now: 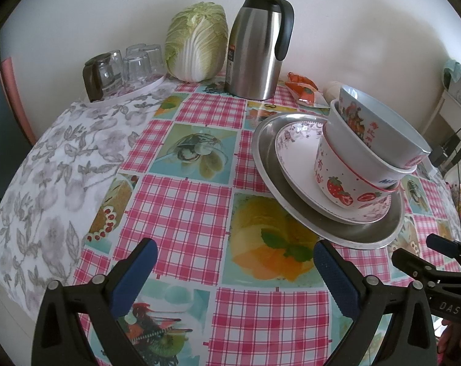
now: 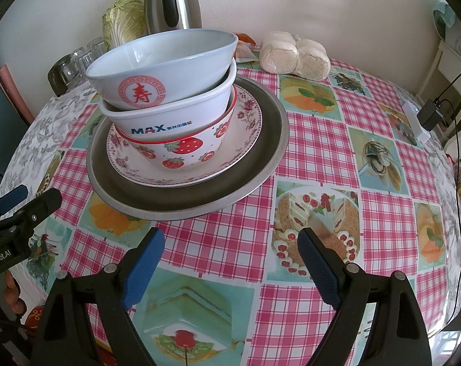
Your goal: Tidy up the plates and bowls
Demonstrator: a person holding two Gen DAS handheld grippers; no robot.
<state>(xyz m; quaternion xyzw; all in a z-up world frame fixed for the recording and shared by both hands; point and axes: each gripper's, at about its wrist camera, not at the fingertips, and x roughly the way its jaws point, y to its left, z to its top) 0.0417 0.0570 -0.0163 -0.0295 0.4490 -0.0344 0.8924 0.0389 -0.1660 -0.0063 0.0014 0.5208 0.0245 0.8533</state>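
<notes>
Checked oilcloth covers the table (image 2: 322, 140). Going left to right: left gripper (image 1: 235, 256) gapes empty, with the stack of bowls (image 1: 361, 158) on its plates ahead and off to its right; right gripper (image 2: 230, 244) — also spread wide, nothing between — has the stack straight ahead, slightly left, apparently closer.
</notes>
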